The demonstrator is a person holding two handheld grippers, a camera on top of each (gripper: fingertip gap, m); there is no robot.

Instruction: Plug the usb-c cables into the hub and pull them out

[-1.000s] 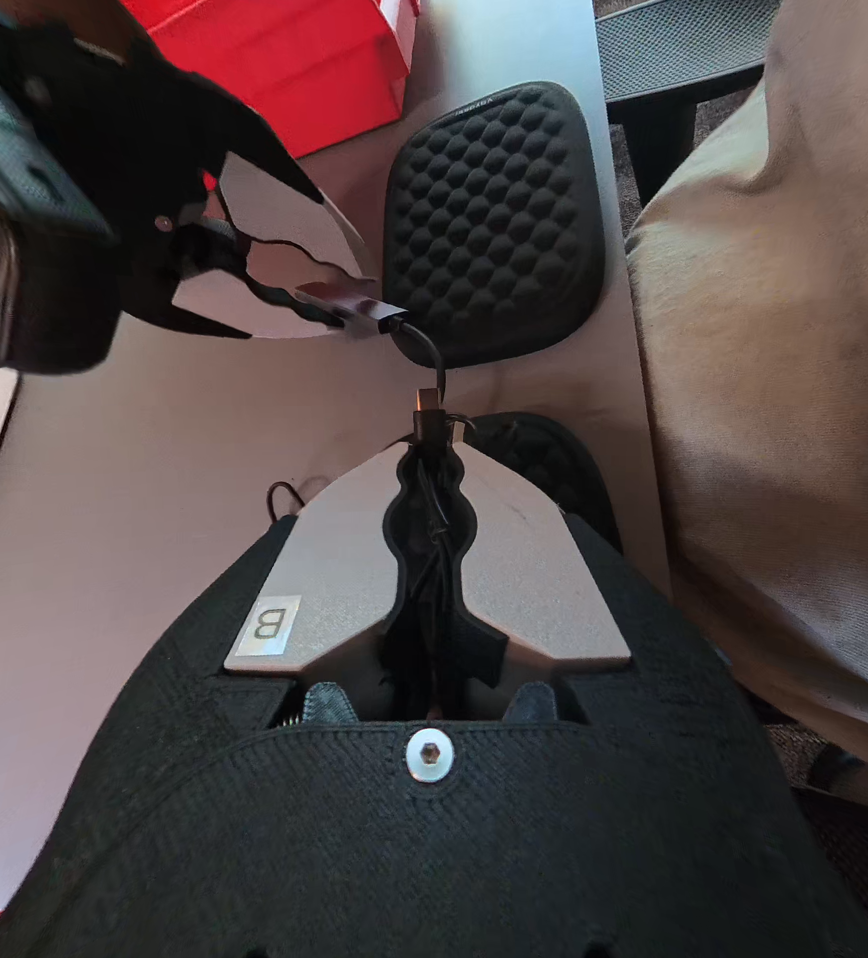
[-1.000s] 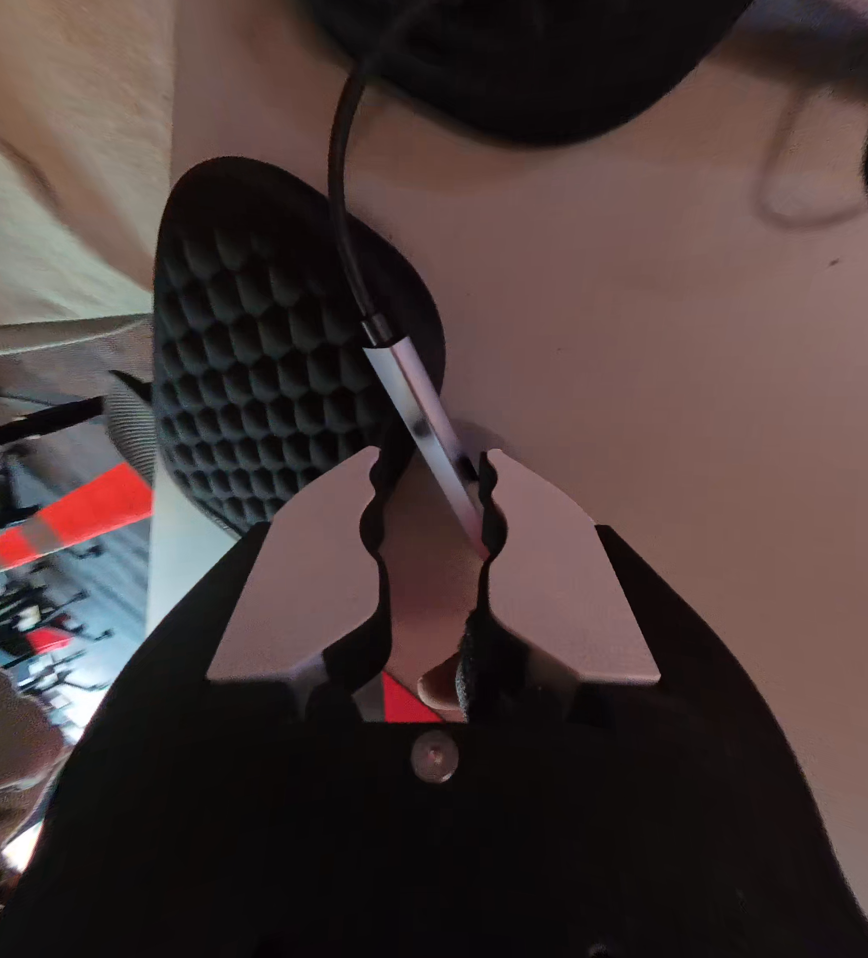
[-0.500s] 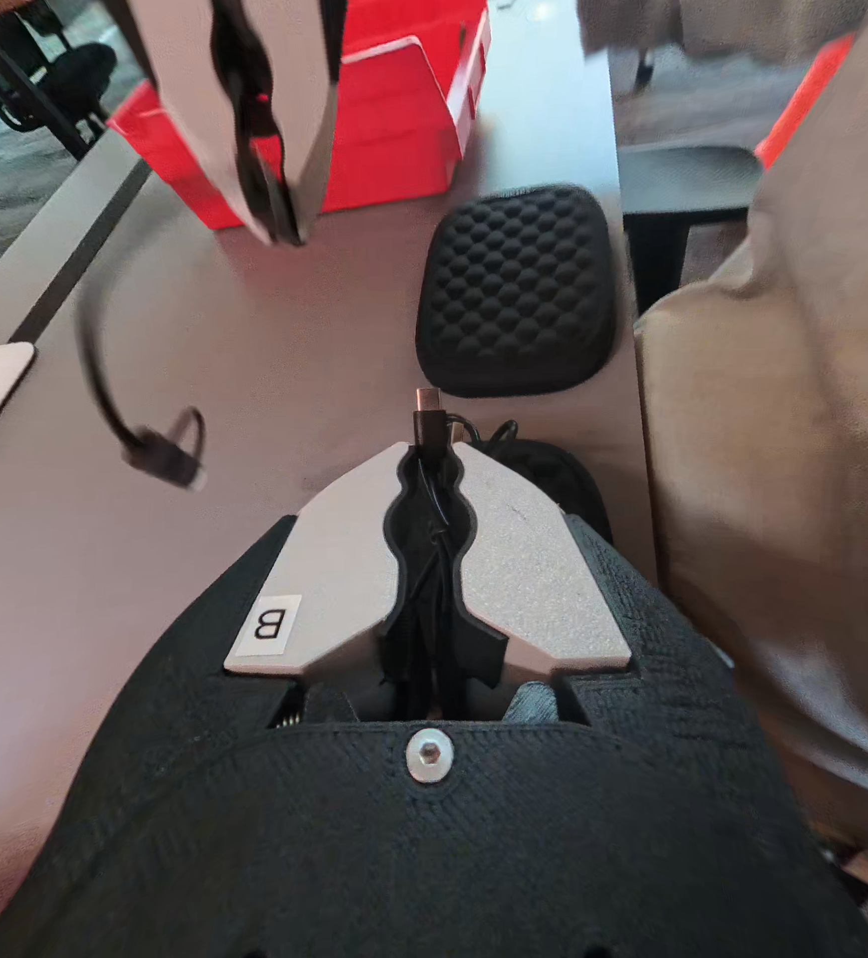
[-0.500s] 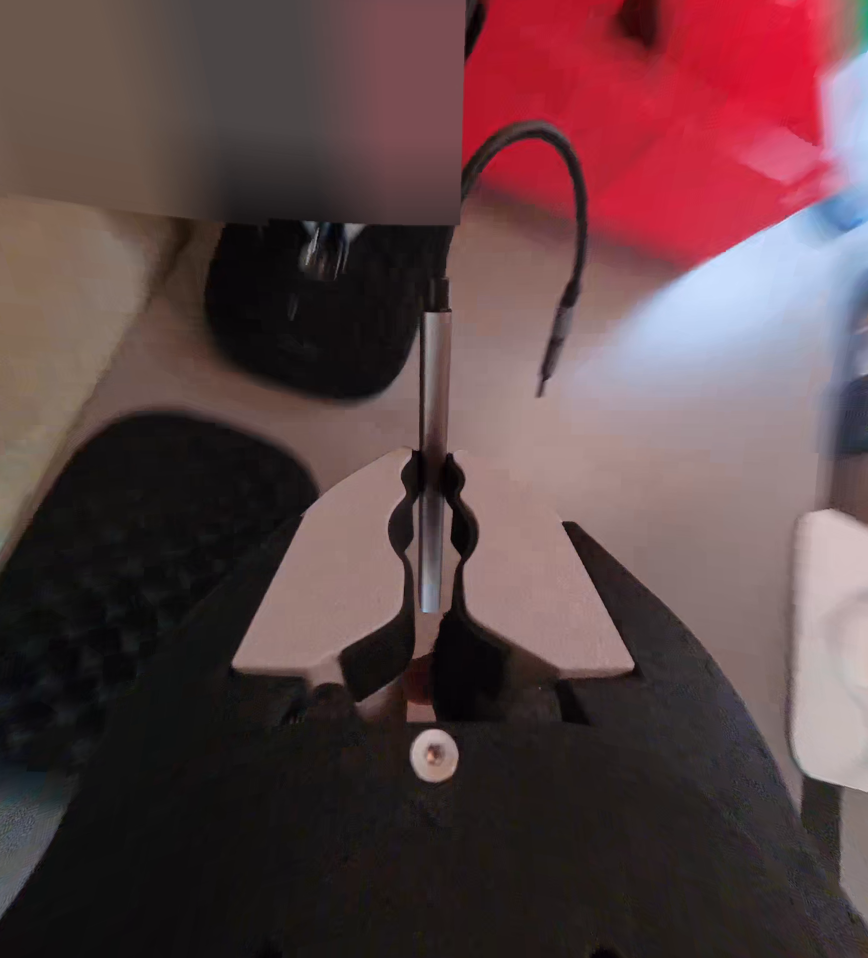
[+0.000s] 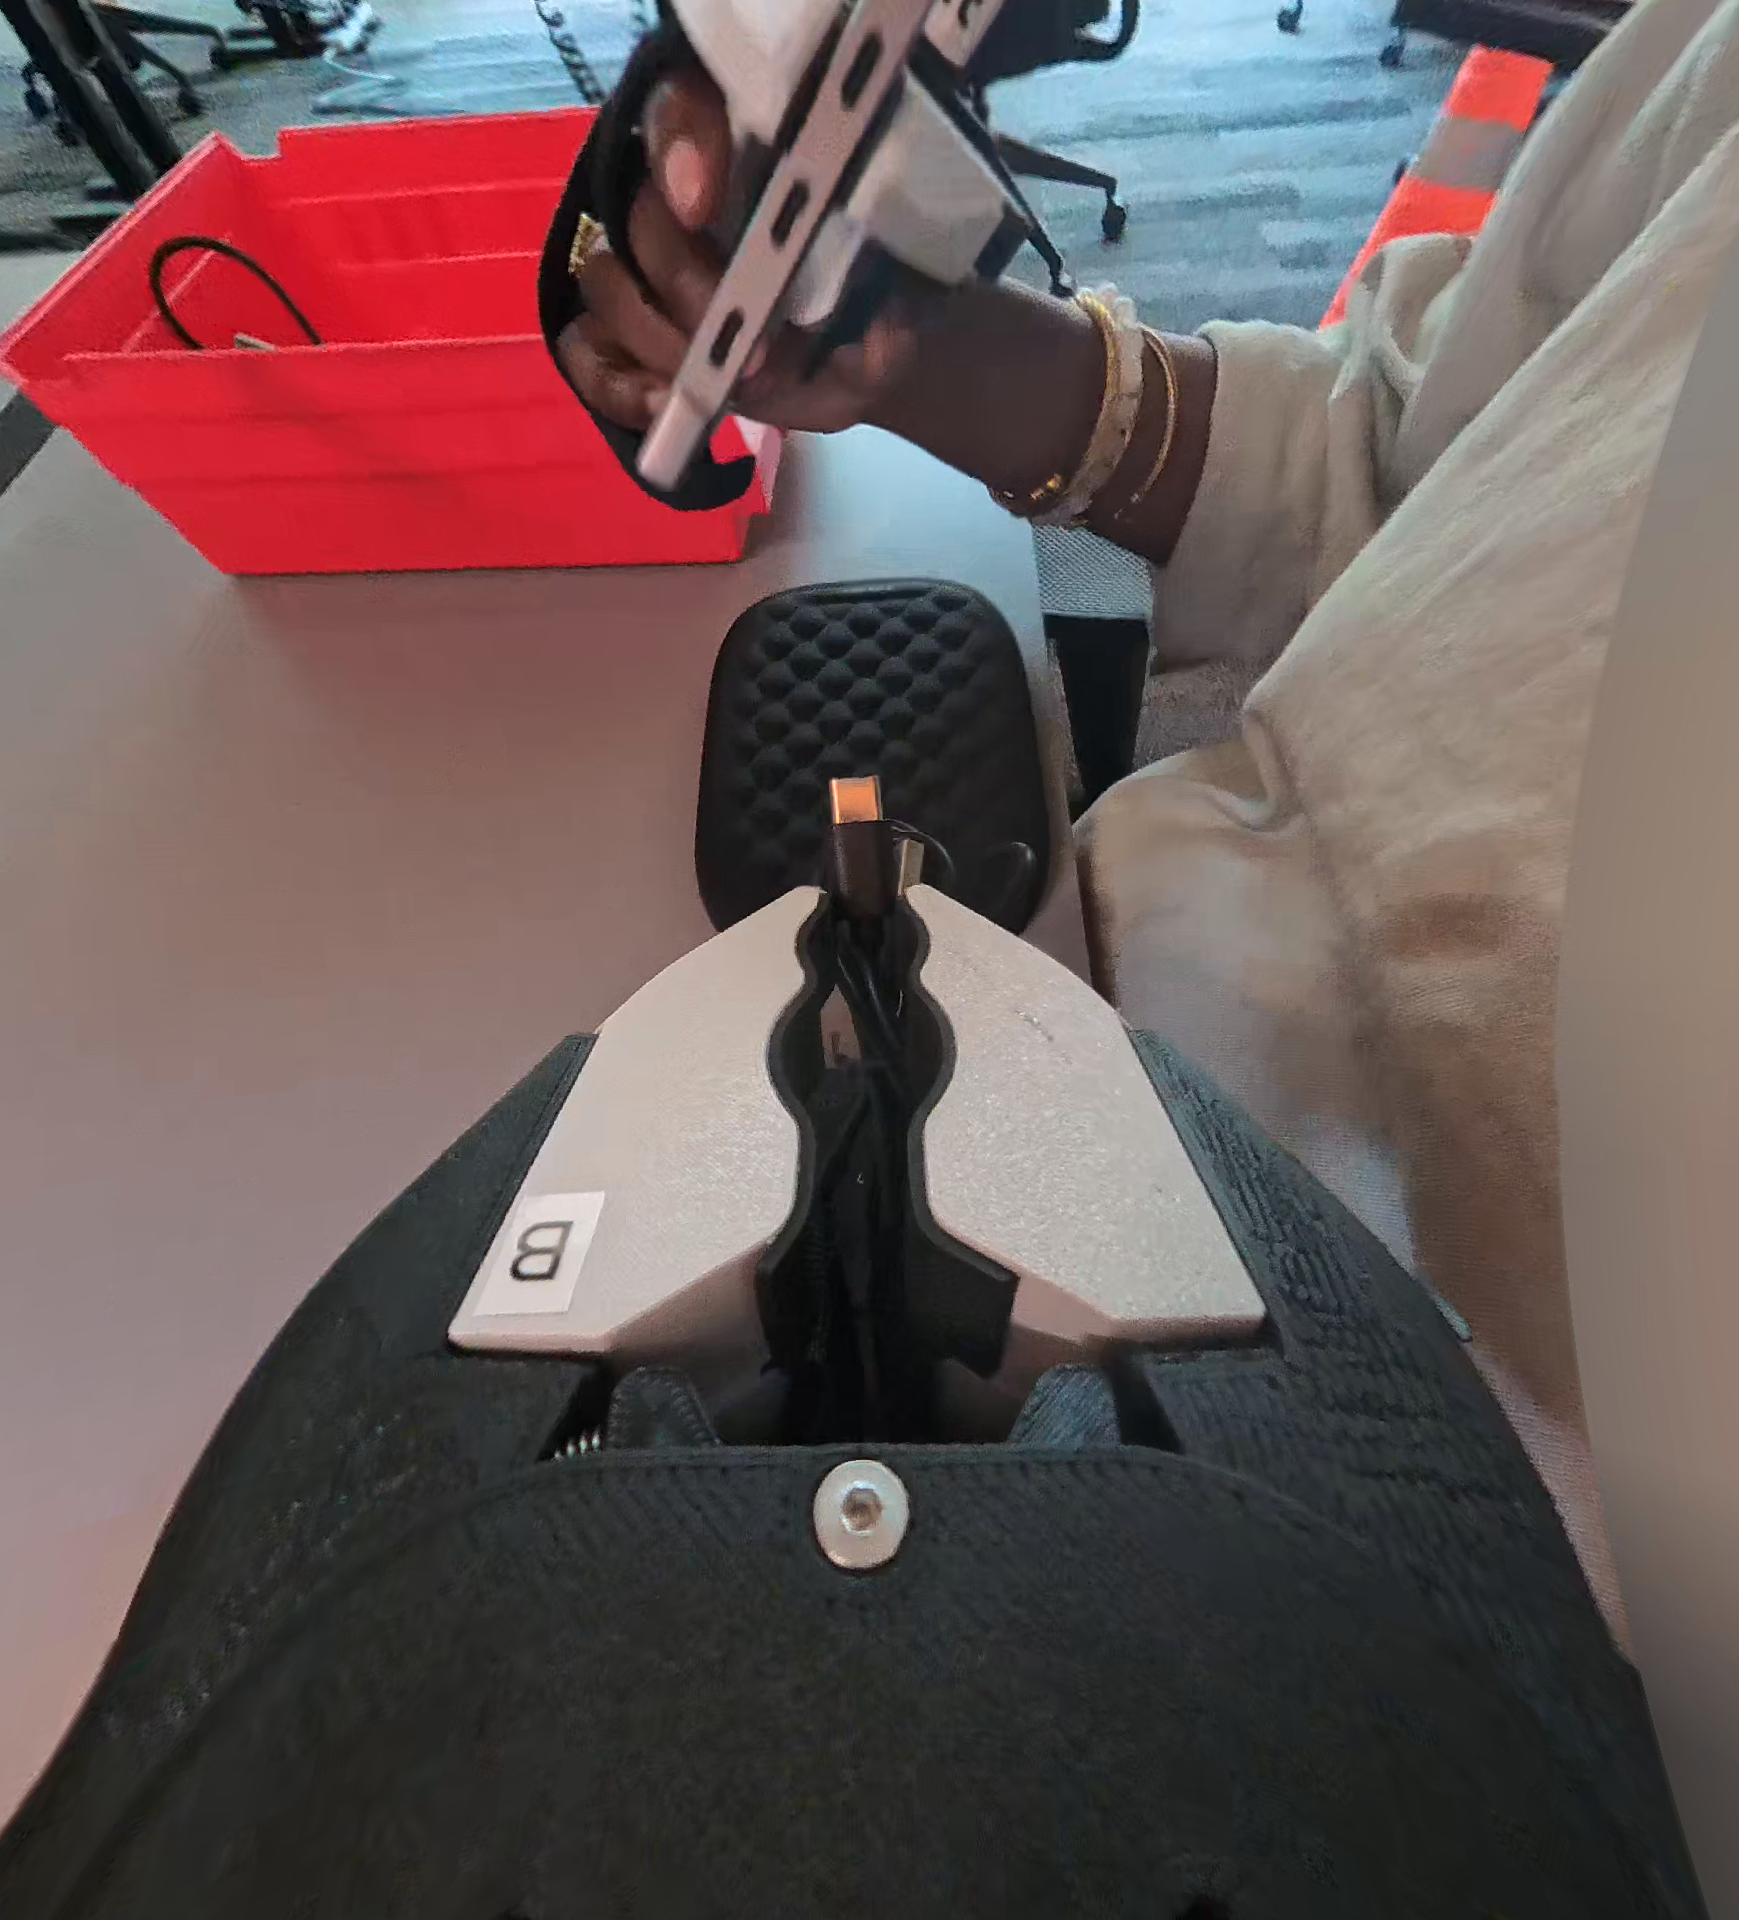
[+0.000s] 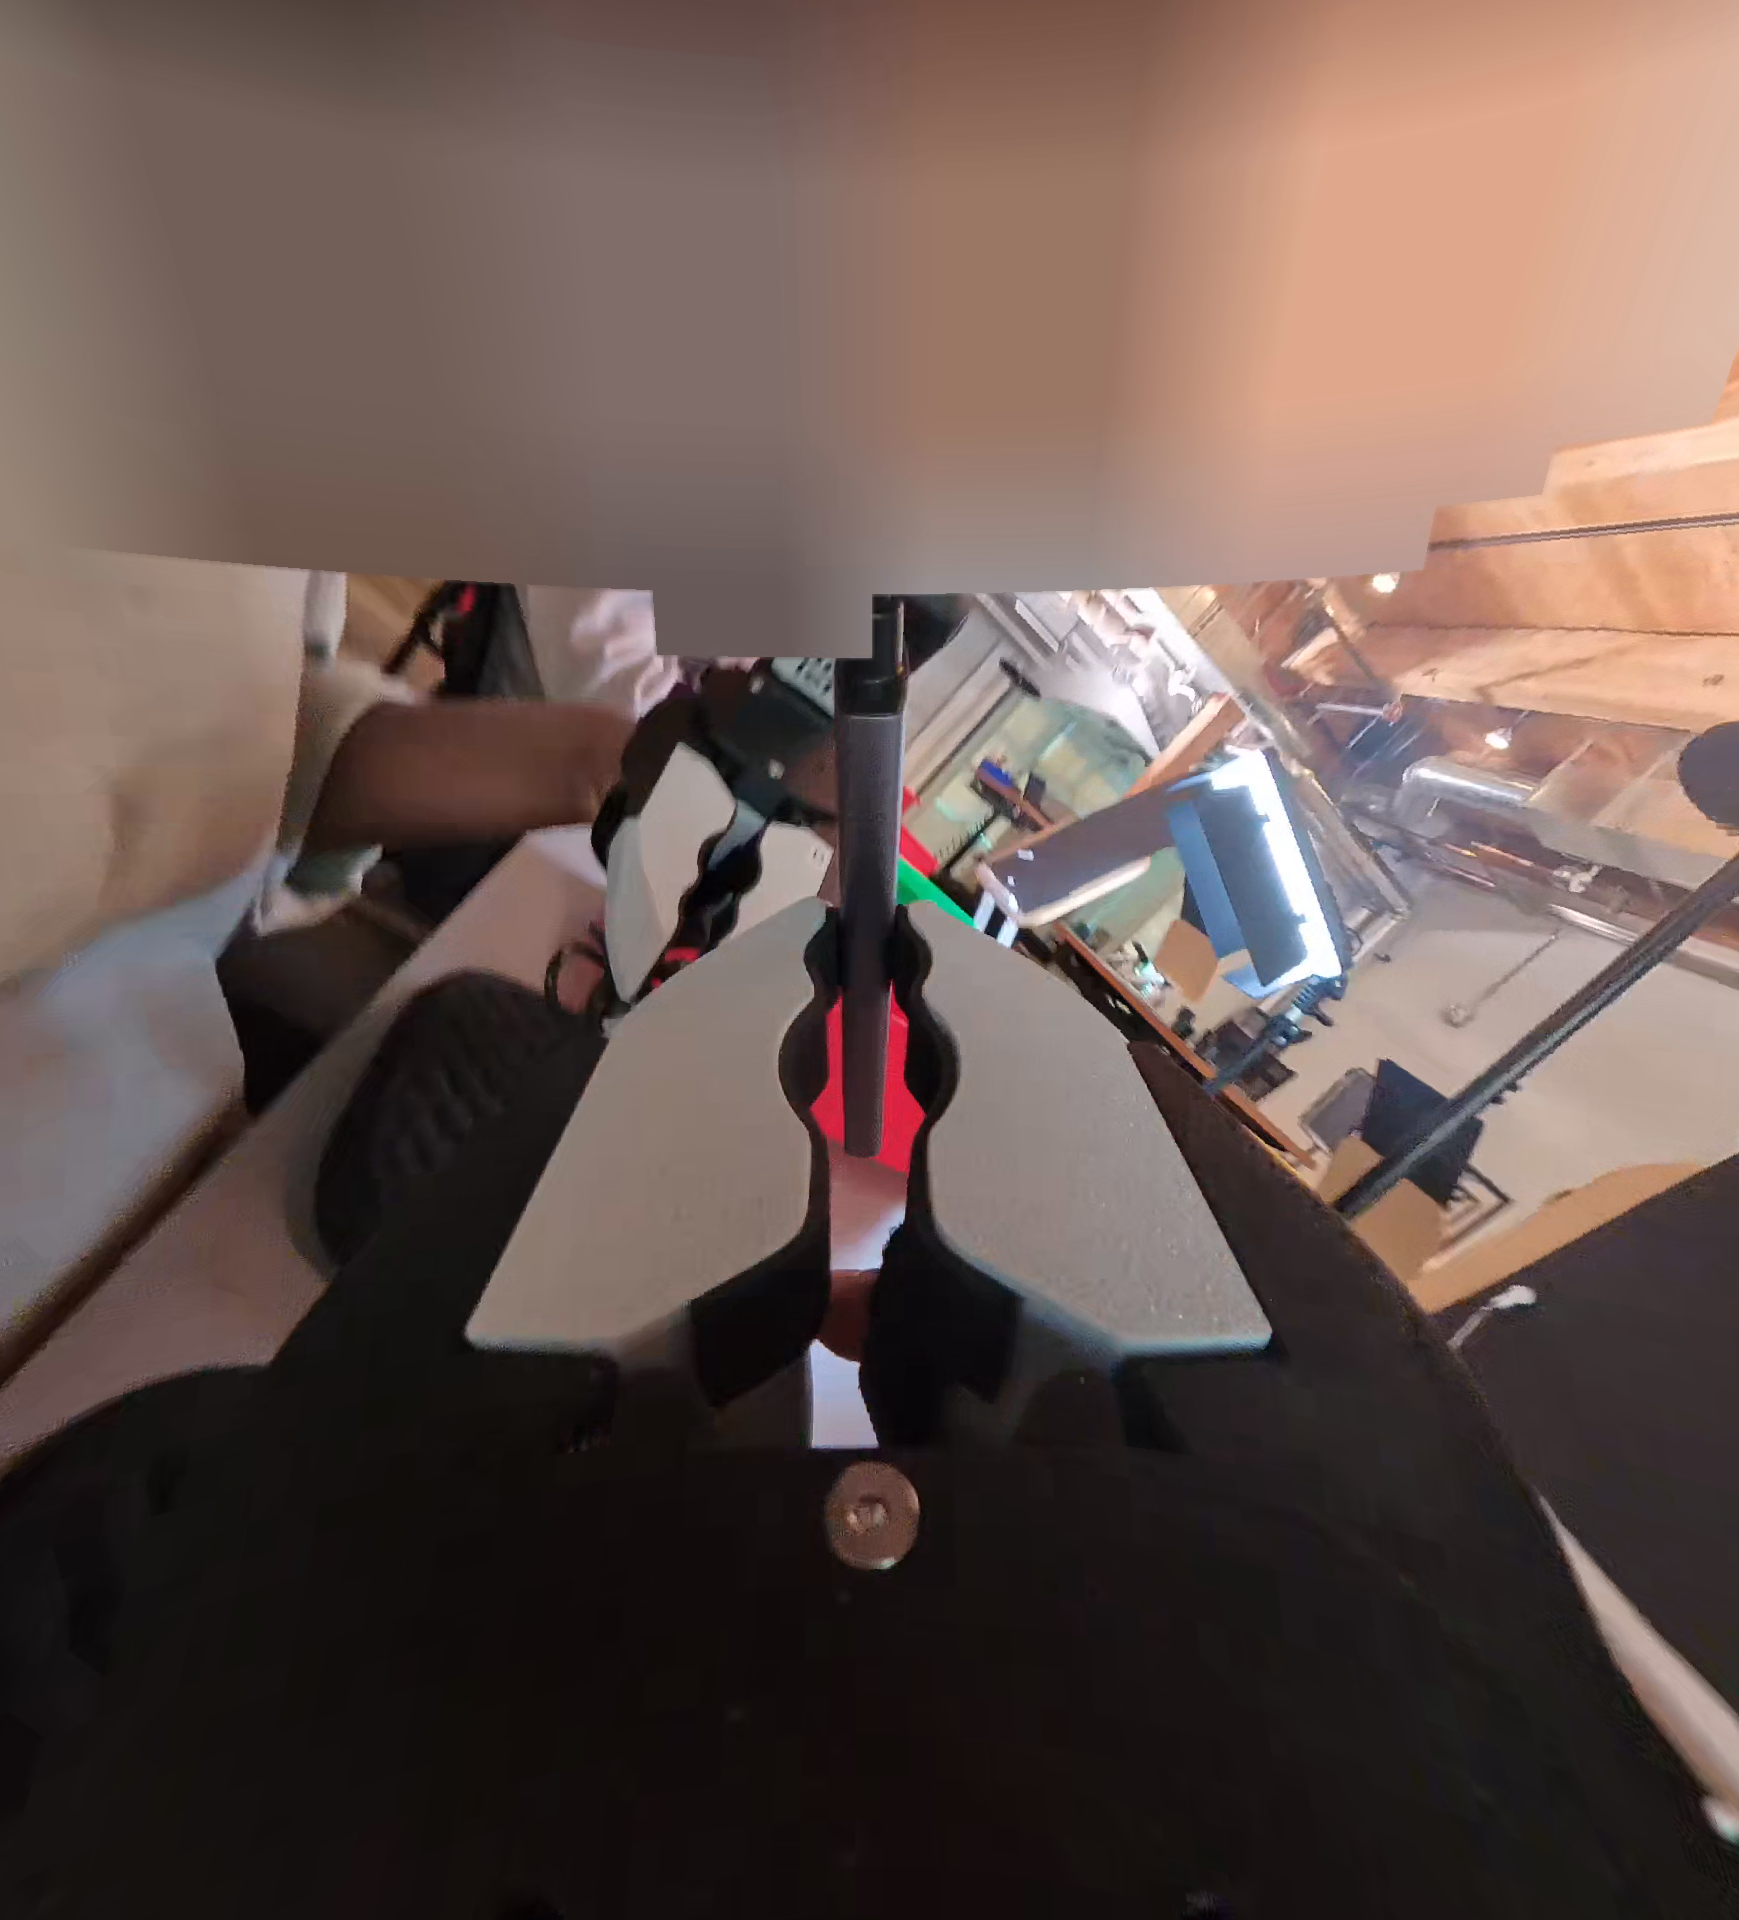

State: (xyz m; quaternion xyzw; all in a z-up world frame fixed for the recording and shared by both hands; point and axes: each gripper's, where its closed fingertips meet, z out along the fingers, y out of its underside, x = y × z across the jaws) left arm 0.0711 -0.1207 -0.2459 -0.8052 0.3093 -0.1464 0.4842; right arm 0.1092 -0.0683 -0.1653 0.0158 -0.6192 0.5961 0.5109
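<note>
My left gripper [image 5: 860,906] is shut on a bundle of thin black usb-c cables [image 5: 870,1049]. One black plug with a metal tip [image 5: 854,826] sticks out past the fingertips, and a second plug shows just behind it. My right gripper [image 6: 867,920] is shut on the slim grey hub [image 6: 865,935] and holds it up in the air. In the left wrist view the hub [image 5: 763,275] hangs tilted above and beyond the plug, its row of oval ports facing me. Plug and hub are apart. The left gripper also shows in the right wrist view [image 6: 683,883].
A red bin [image 5: 345,416] with a black cable in it stands at the back of the grey table [image 5: 273,779]. A black quilted case [image 5: 865,707] lies just beyond my left fingertips. A person's hand and beige sleeve [image 5: 1416,623] fill the right side.
The right gripper has lifted the hub off the table and turned it so that its ports face the left gripper. The left gripper still holds the cables, and its view has tipped upward.
</note>
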